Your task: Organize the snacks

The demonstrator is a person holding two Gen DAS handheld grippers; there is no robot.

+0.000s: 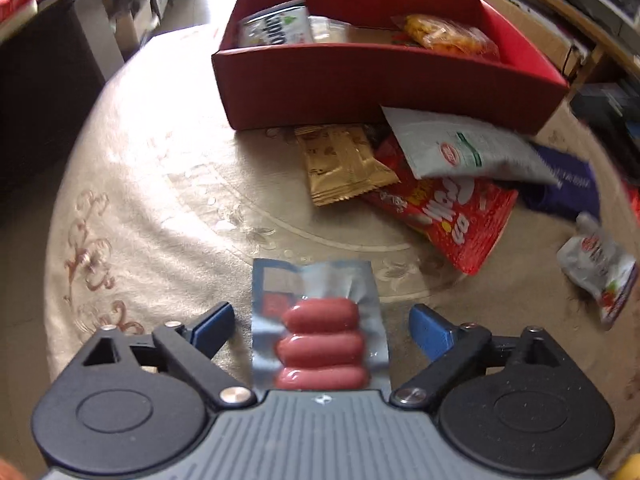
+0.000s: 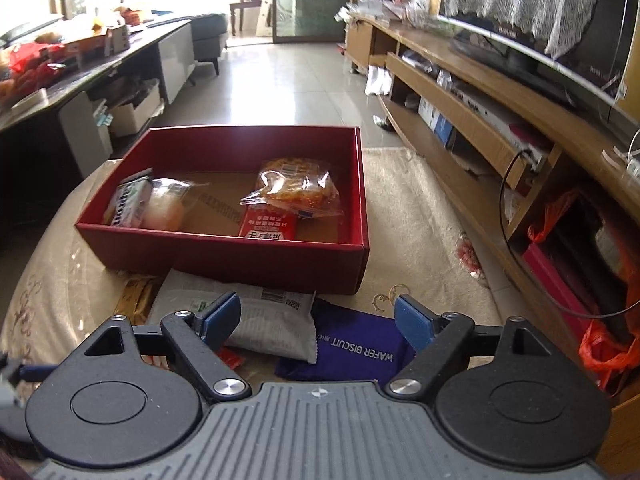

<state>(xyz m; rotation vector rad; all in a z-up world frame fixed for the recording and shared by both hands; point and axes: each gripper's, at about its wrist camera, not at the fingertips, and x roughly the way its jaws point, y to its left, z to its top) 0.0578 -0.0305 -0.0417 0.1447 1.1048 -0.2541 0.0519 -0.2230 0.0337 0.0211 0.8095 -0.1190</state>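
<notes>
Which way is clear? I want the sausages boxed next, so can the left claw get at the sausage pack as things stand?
Probably yes. The left claw is open, and the sausage pack lies flat on the tablecloth between its fingers, apart from the other snacks, with nothing over it.

The left wrist view looks forward and steeply down from low over the cloth-covered tabletop (image 1: 168, 184), the open red cardboard box (image 1: 360, 84) at upper centre. The right wrist view sits higher and more level, facing the same red cardboard box (image 2: 224, 254) mid-frame, with the room behind it.
</notes>
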